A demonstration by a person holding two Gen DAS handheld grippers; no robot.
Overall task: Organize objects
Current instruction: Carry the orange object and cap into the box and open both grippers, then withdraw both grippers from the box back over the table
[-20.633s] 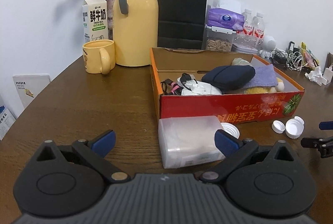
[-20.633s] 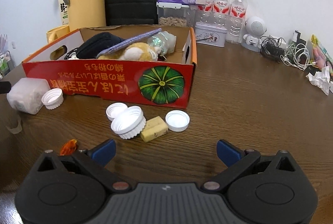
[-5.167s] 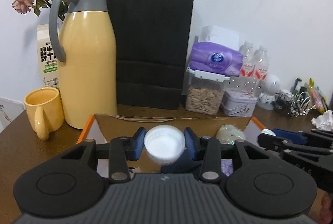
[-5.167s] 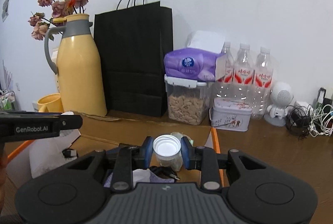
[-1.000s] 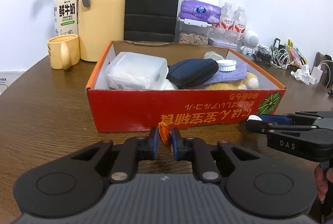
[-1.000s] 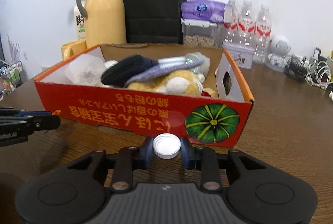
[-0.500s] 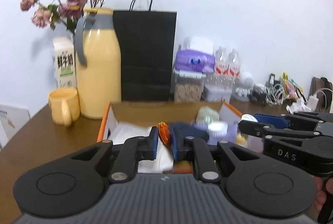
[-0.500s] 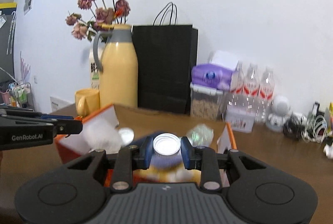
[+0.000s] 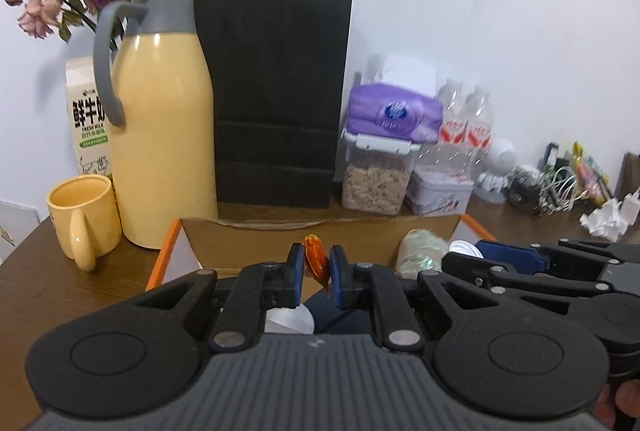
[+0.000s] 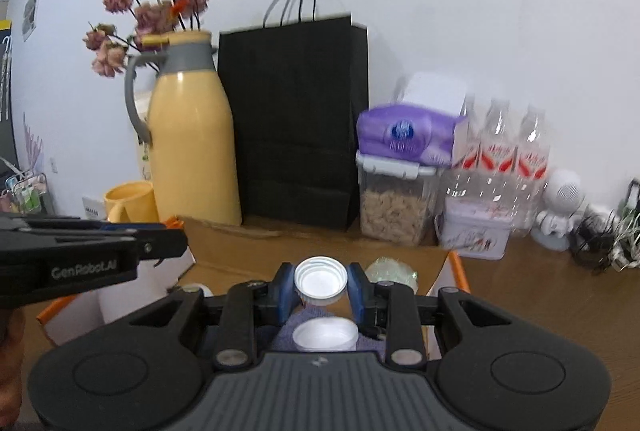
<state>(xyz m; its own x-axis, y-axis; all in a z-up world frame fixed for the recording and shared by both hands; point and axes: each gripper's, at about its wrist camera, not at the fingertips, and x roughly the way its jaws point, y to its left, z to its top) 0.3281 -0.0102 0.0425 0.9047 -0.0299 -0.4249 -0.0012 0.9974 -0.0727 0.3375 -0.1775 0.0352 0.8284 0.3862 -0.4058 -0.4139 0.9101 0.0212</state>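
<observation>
The left gripper (image 9: 316, 271) pinches an orange wrapper (image 9: 317, 263) and the right gripper (image 10: 321, 289) clamps a white cap (image 10: 321, 279), both above the open box (image 9: 320, 231), inside its orange rim, side by side

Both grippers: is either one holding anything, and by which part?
Left gripper pinches a small orange wrapper across its flat sides. Right gripper grips a white bottle cap by opposite points of its rim, open side facing the camera.
</observation>
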